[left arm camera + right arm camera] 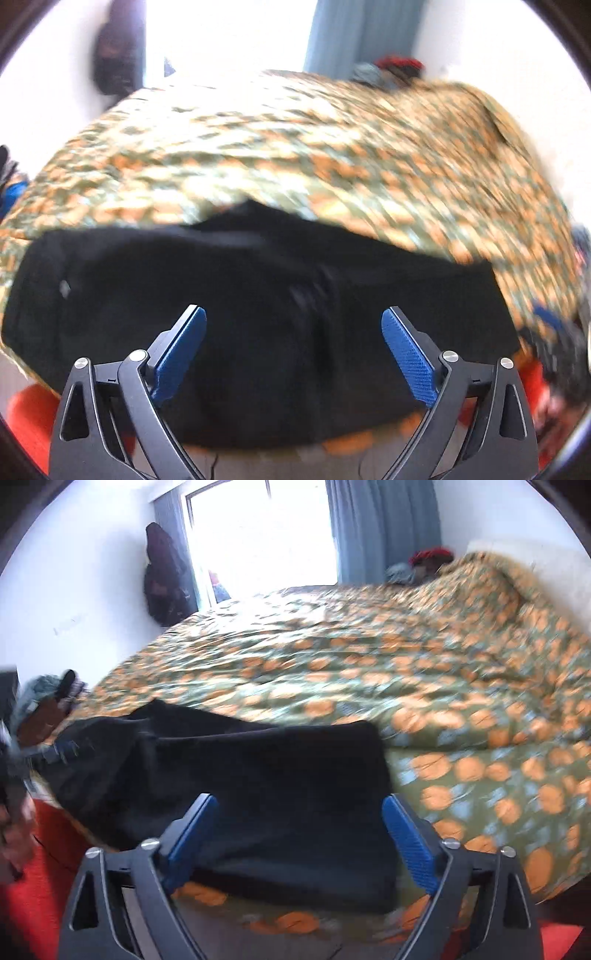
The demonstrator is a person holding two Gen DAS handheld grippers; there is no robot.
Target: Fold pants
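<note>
The black pants [258, 314] lie folded flat near the bed's [406, 672] front edge. Both the left hand-held gripper [293, 328] and the right hand-held gripper [299, 812] hover above them spread wide and empty, likely because the fold is laid

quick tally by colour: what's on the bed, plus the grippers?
Black: 1, the pants, lying in a fold
Orange-and-green floral: 1, the bedspread
Blue-padded: 2, the left hand-held gripper and the right hand-held gripper, both open and empty
Total: 4
</note>
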